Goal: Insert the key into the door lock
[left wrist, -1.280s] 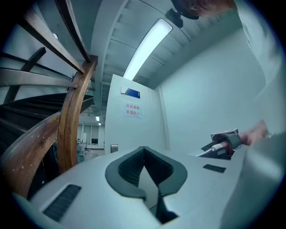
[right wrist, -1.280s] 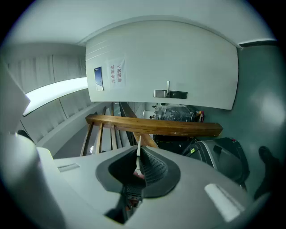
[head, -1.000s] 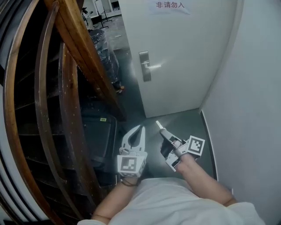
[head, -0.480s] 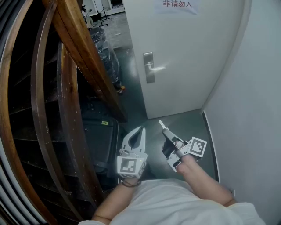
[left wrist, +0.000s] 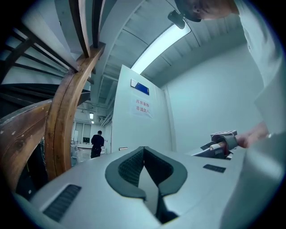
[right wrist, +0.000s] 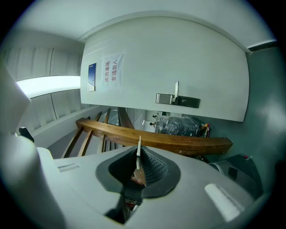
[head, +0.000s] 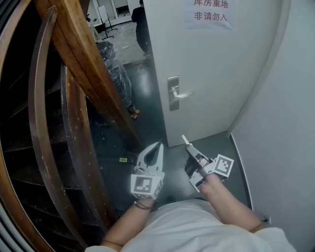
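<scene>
The right gripper's (head: pixel 189 148) jaws are pressed together on a key (right wrist: pixel 138 151), whose thin blade sticks out past the pads and points toward the door, well apart from it. The left gripper's (left wrist: pixel 144 155) jaws are closed on each other with nothing between them. It sits just left of the right gripper, above the glossy grey floor (head: pixel 219 145).

Farther off stands a white door (head: pixel 216 83) with a metal lock plate and lever handle (head: pixel 173 92) near its left edge and a paper sign (head: pixel 211 12) higher up. A pale wall (head: pixel 288 123) closes the right side. On the left a curved wooden stair handrail (head: pixel 86 64) sweeps down. Past the door's left edge, plastic-wrapped goods (head: pixel 115 69) sit on the floor, and a person in dark clothes (head: pixel 140 24) stands in the far room.
</scene>
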`<state>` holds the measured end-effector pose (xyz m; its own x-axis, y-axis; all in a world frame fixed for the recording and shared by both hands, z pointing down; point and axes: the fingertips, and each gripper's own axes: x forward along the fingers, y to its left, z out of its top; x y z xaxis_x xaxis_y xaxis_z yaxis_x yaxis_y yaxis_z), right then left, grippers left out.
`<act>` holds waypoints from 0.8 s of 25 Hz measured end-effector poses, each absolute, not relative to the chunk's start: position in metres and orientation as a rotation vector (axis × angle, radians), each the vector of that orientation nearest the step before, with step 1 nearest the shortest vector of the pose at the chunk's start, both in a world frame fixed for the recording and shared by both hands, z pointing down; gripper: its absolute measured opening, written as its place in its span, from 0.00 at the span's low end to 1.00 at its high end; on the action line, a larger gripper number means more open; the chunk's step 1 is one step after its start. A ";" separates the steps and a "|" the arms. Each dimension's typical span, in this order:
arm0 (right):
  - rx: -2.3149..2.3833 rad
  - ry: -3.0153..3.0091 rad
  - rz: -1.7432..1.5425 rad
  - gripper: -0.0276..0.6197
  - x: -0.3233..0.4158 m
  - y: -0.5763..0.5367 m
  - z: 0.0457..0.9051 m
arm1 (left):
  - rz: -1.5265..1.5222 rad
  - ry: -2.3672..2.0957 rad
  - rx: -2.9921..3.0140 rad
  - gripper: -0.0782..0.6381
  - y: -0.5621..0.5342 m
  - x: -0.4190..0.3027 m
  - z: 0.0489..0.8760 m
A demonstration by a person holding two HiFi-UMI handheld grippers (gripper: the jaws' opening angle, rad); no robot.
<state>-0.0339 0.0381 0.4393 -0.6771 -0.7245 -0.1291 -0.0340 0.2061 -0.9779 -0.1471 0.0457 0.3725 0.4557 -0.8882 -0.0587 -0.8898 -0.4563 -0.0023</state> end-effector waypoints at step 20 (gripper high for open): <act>-0.747 1.905 -1.599 0.08 -0.009 -0.177 0.489 | 0.030 1.745 -2.620 0.12 -0.174 -0.148 0.405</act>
